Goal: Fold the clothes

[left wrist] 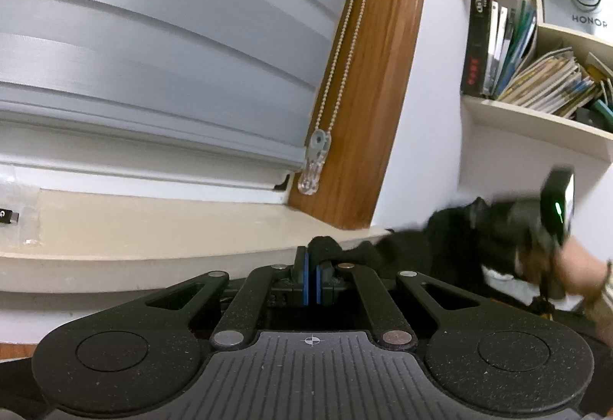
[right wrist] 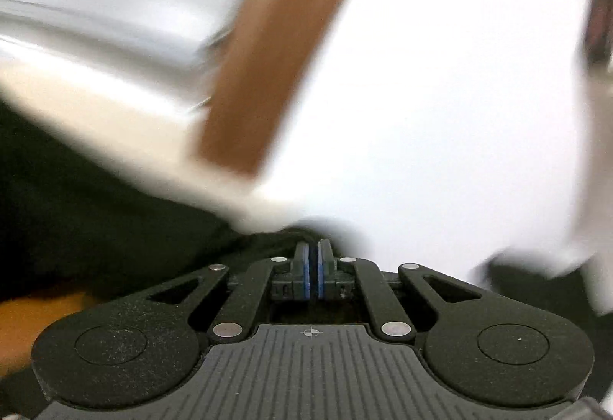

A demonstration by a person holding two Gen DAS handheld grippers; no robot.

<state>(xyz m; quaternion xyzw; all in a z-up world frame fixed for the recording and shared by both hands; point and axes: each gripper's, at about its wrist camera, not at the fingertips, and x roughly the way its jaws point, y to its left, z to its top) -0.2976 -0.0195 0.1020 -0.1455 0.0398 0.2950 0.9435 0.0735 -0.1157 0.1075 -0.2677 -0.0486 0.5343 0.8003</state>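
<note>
A grey blind (left wrist: 161,48), wooden frame (left wrist: 367,82) and beige sill (left wrist: 153,228) fill the upper left; bookshelves (left wrist: 536,113) sit upper right. The left claw (left wrist: 312,266), at lower centre, pinches the black garment (left wrist: 421,247), which trails rightward. The right claw (right wrist: 313,266) is pressed together on the same dark cloth.

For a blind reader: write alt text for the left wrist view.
The left gripper is shut on black cloth stretched to the right gripper, blurred at right. Behind are a blind, sill and bookshelf.
</note>
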